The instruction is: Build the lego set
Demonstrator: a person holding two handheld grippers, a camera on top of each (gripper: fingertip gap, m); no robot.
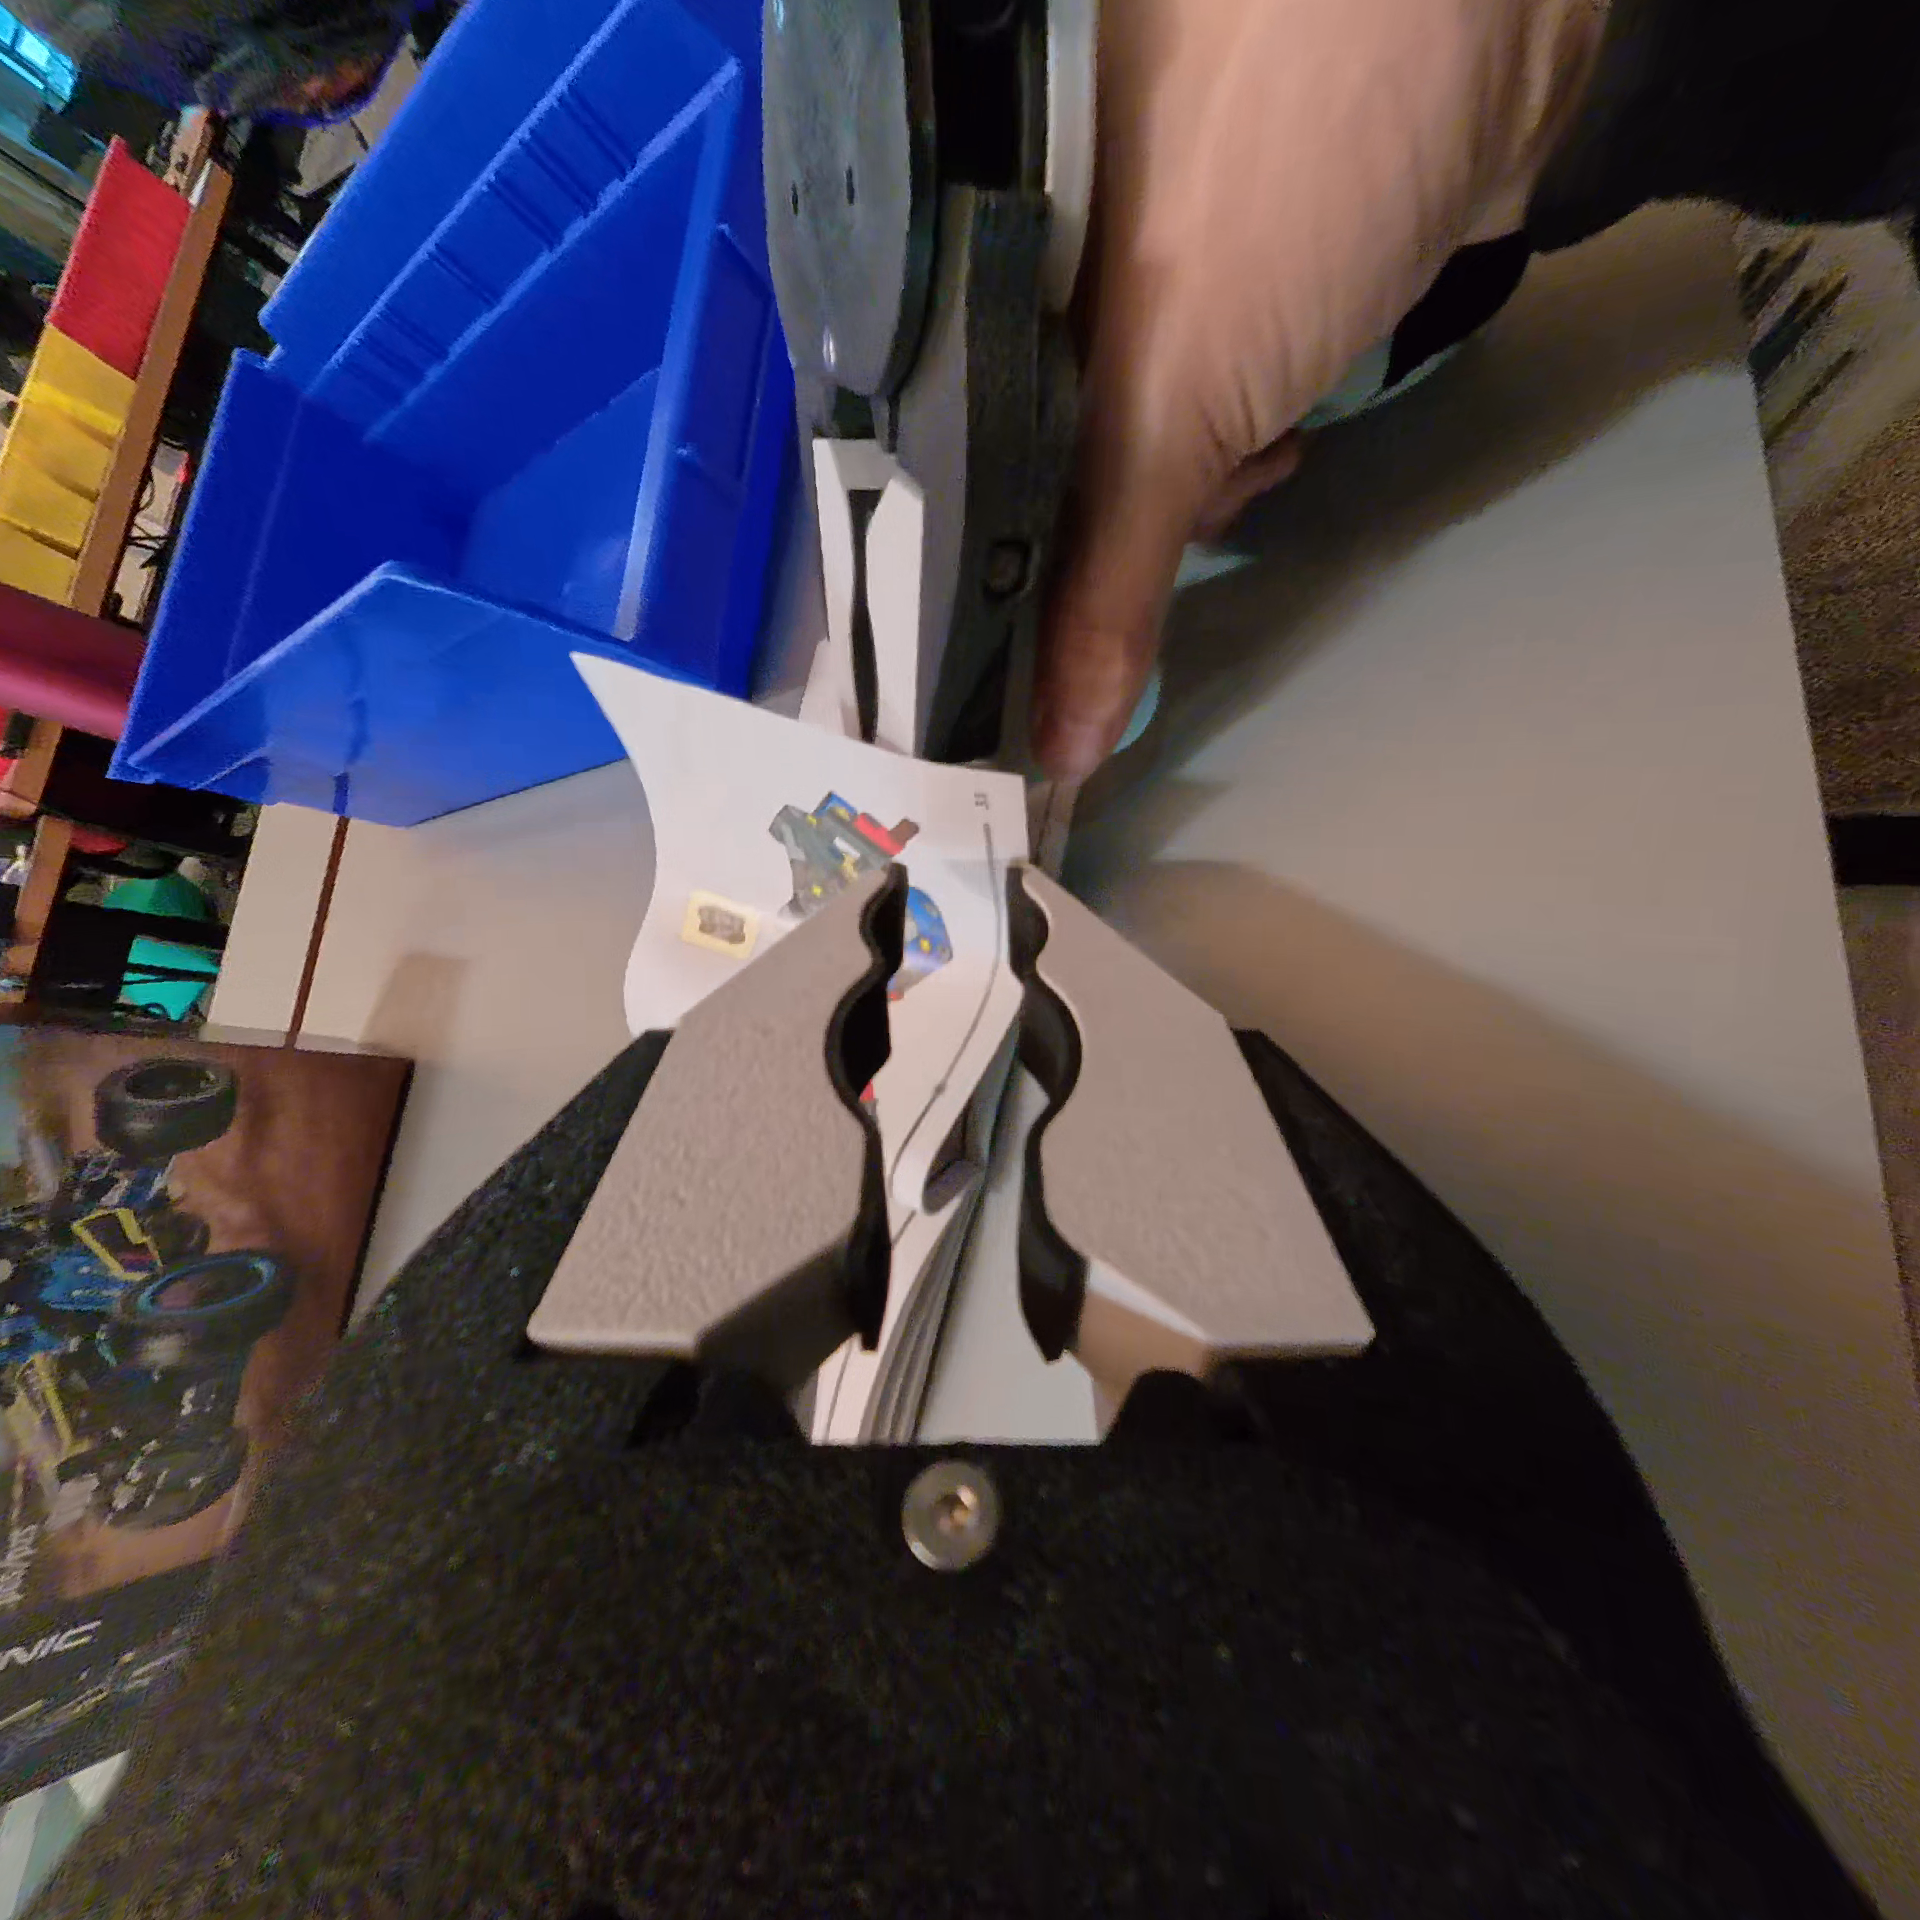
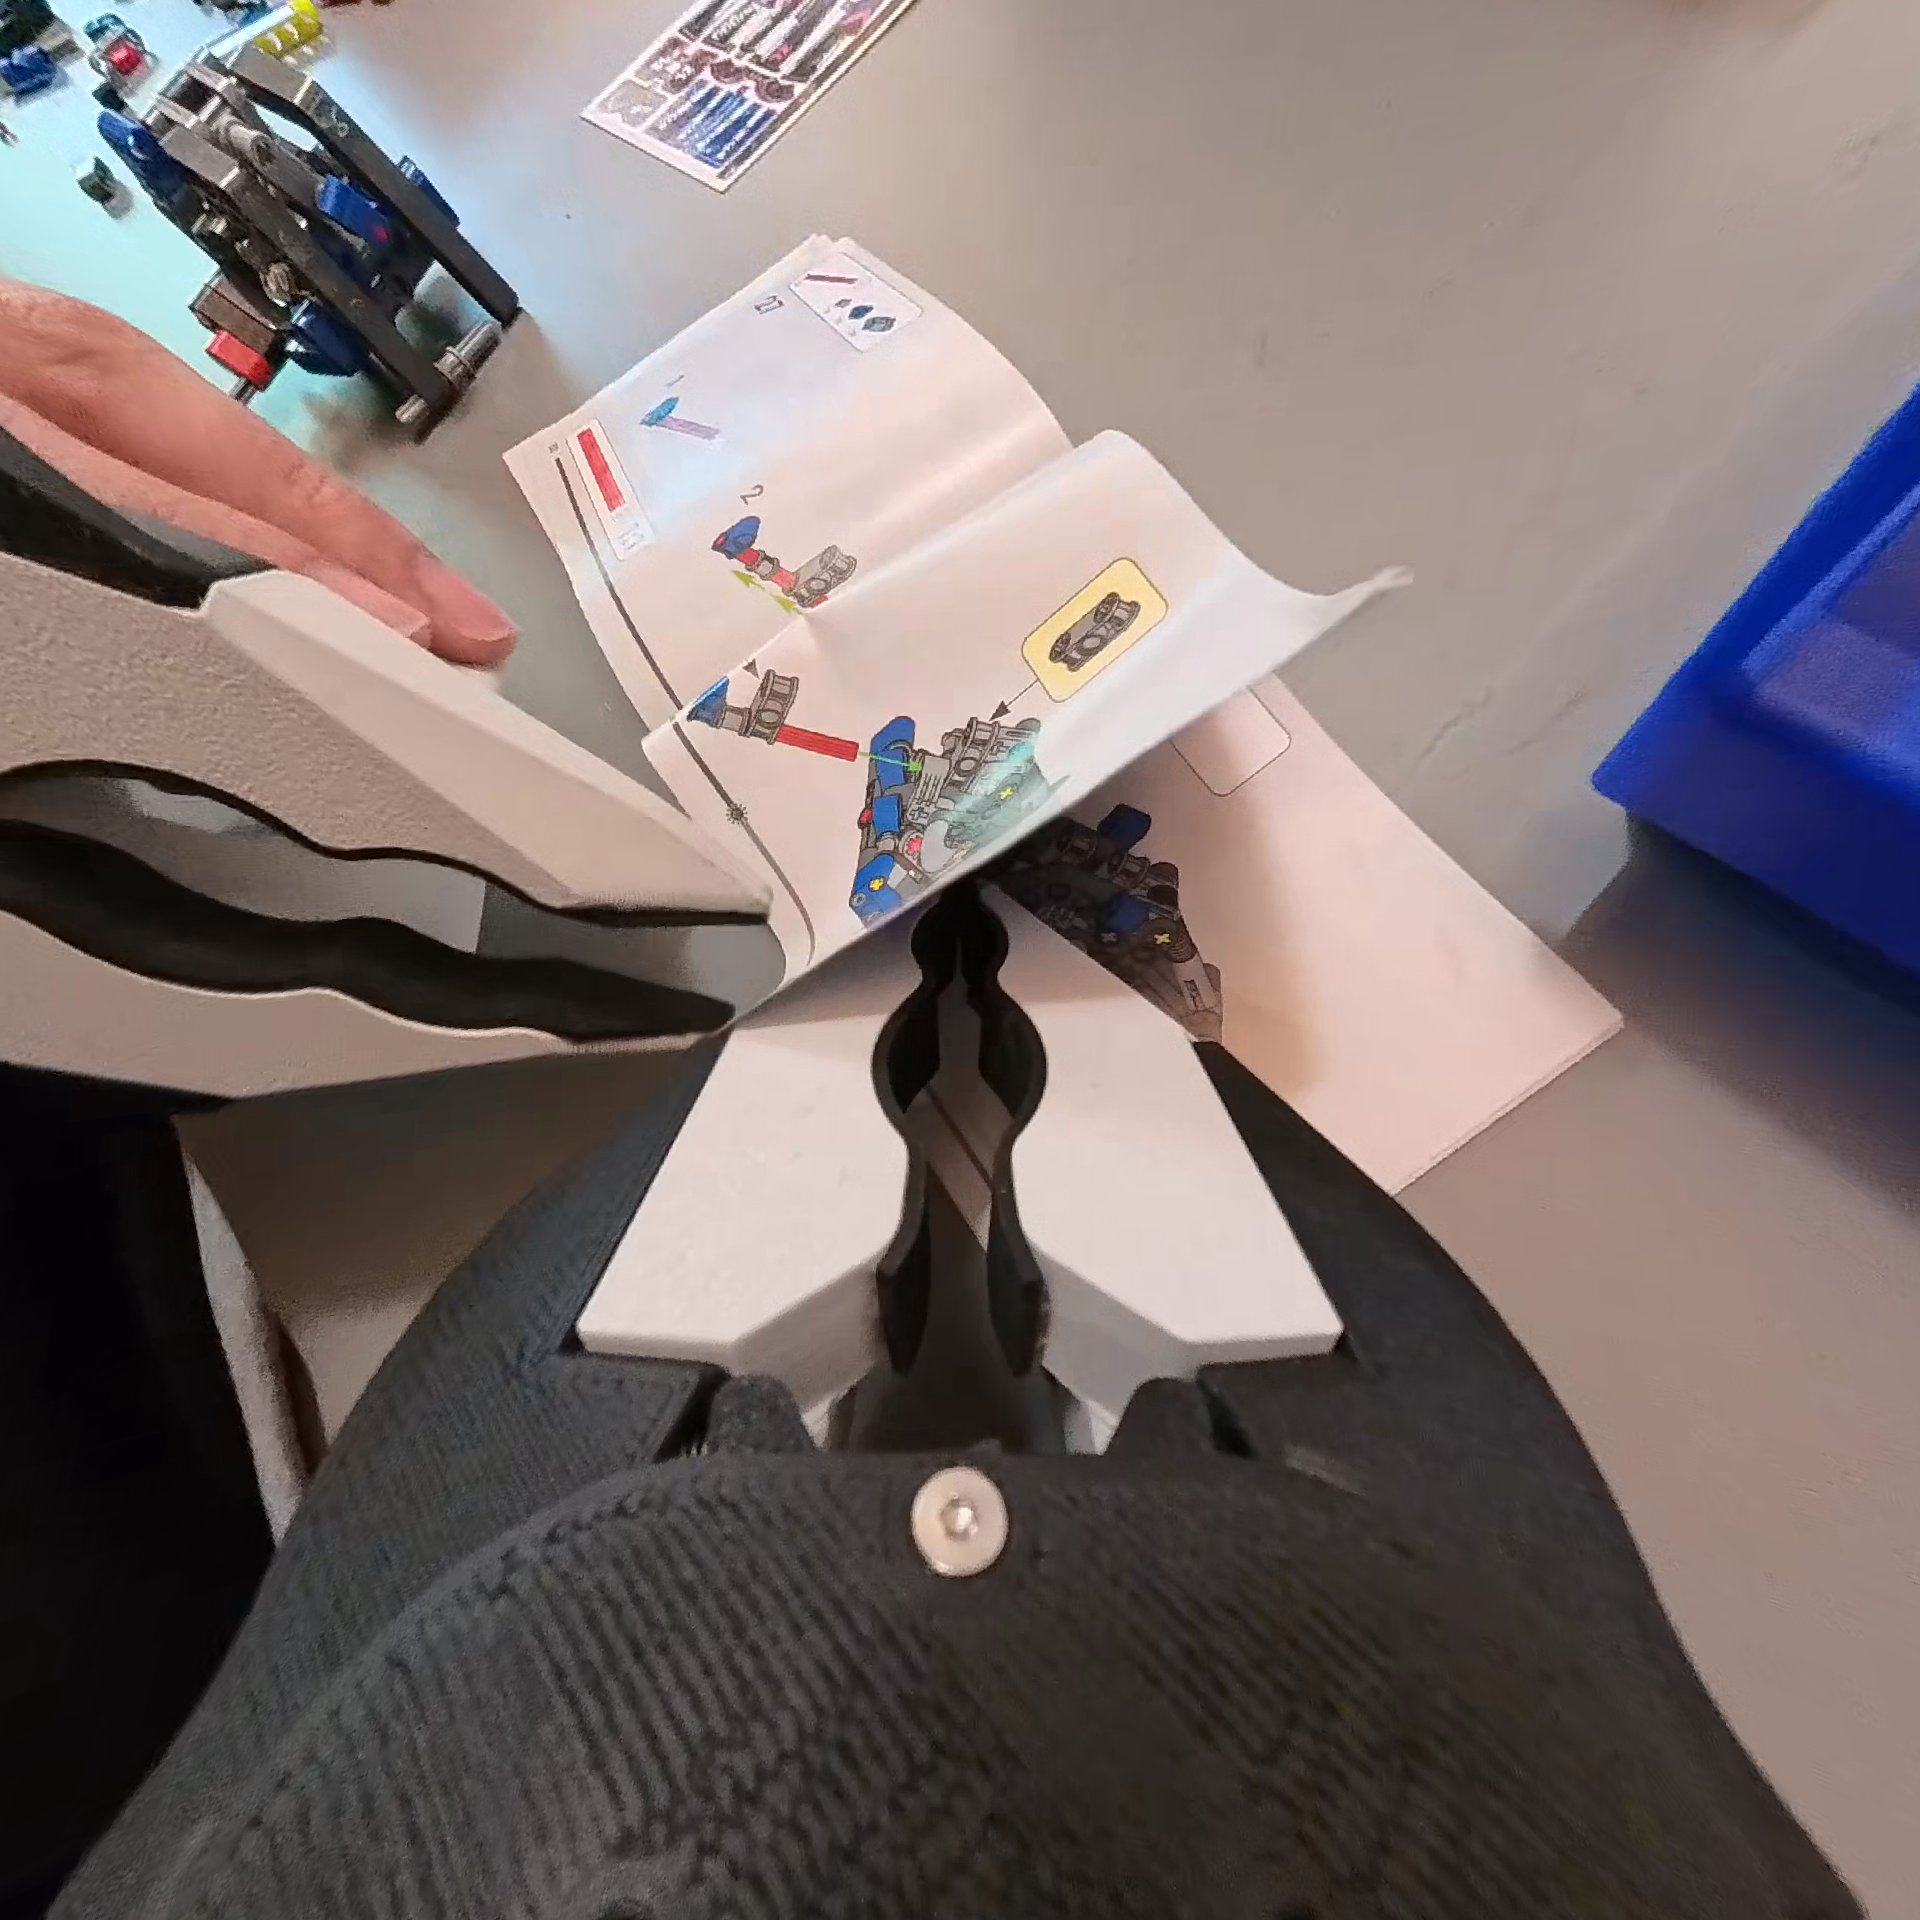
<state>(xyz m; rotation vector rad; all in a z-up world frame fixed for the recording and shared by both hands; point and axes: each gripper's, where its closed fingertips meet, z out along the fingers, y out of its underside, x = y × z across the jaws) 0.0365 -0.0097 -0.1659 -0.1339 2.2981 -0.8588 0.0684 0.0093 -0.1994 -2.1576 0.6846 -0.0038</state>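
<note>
White instruction booklet (image 2: 831, 540) open, page curled, left gripper (image 1: 958, 883) and right gripper (image 2: 961, 920) pinching pages

Booklet (image 2: 914, 520) mid-table; model (image 2: 301, 239) behind-left, bin (image 2: 1787, 748) right, sticker sheet (image 2: 743, 73) behind.

workshop: blue parts bins (image 1: 499, 436)

The instruction booklet (image 2: 831, 499) lies open on the grey worktop (image 2: 1351, 312), one printed page lifted and curling above the flat pages beneath it. Toward the worktop's far left corner sits the partly built model (image 2: 301, 229), a dark grey and black frame with blue and red pieces, loose small parts (image 2: 62, 52) scattered just beyond it. A sticker sheet (image 2: 748, 73) lies flat near the far edge.
</note>
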